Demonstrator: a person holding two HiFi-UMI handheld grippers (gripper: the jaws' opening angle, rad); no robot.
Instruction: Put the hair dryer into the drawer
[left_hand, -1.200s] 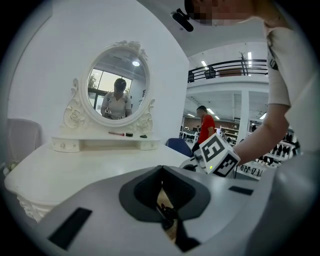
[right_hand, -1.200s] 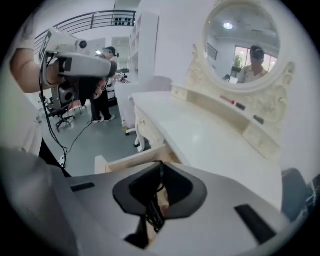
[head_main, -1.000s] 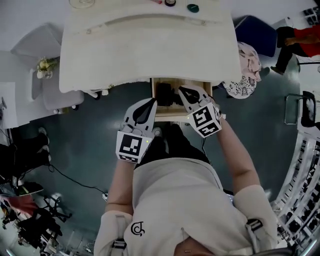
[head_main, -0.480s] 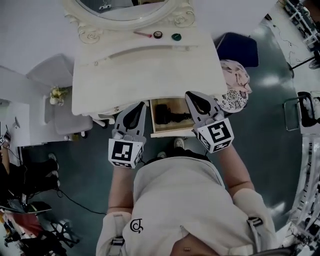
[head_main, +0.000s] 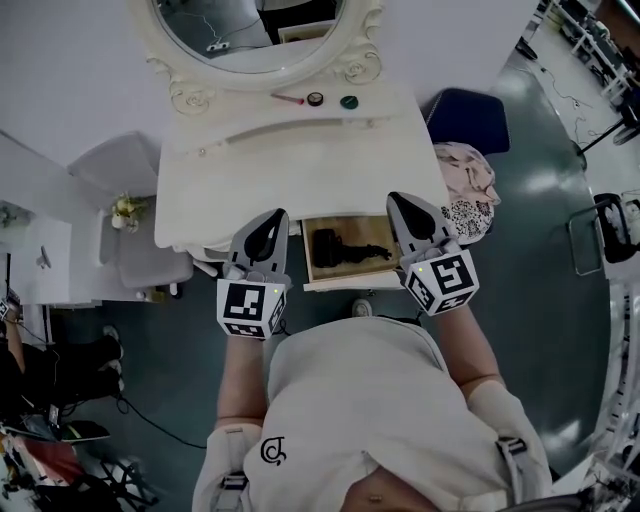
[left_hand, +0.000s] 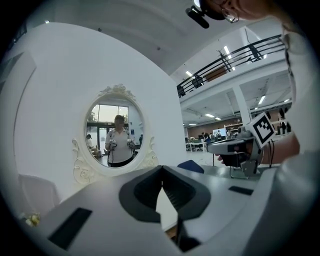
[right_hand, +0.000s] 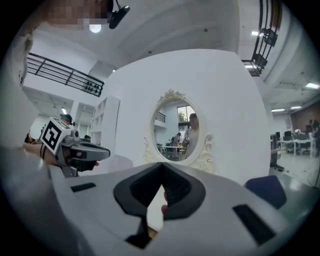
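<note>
Drawer (head_main: 356, 281) of white dressing table (head_main: 300, 150) stands pulled open. Black hair dryer (head_main: 338, 247) lies flat inside it, toward the left, on the wood bottom. Left gripper (head_main: 270, 218) is left of the drawer, right gripper (head_main: 402, 203) right of it. Both have jaws closed together with nothing between them, and both are clear of the dryer. Two small round items (head_main: 316, 98) and a red stick (head_main: 288, 98) sit on the tabletop under the mirror (head_main: 250, 30).
</note>
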